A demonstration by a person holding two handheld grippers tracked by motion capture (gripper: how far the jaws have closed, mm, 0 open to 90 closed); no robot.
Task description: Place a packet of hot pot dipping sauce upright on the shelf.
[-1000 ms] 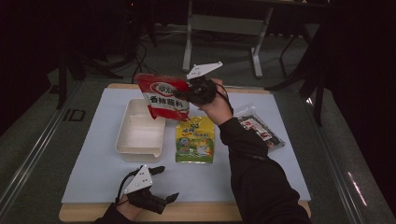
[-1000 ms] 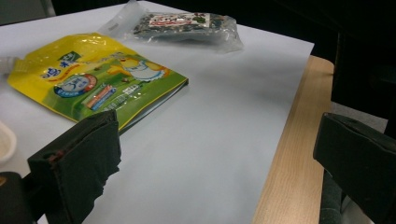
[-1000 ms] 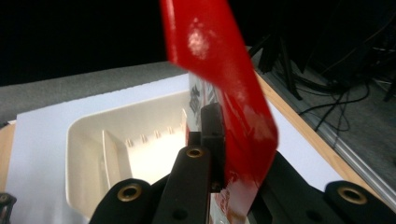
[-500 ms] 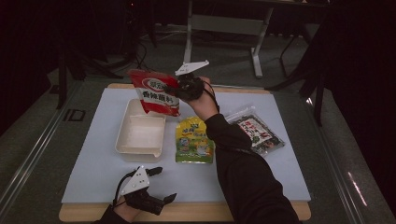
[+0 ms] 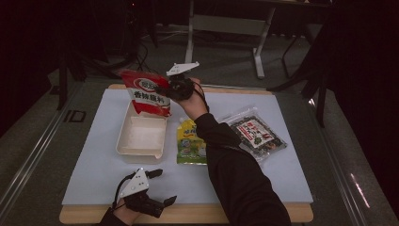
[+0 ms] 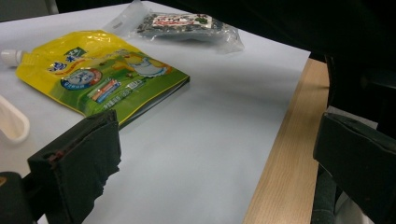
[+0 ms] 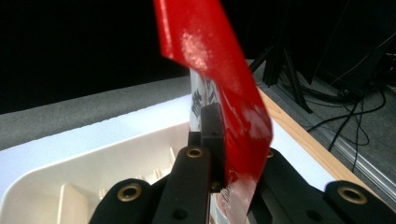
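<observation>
A: Red snack bag w/ white label, where's it at?
B: Clamped in the right hand-held gripper, jaws pinched tight on its edge, held upright above the far end of the cream tray. Right gripper view shows the red film squeezed betw. the pads, tray below.
A: Left hand-held gripper?
B: Jaws apart, nothing in them, low at the desk's near edge. Yellow-green pouch & seaweed pack lie flat on the white mat.
</observation>
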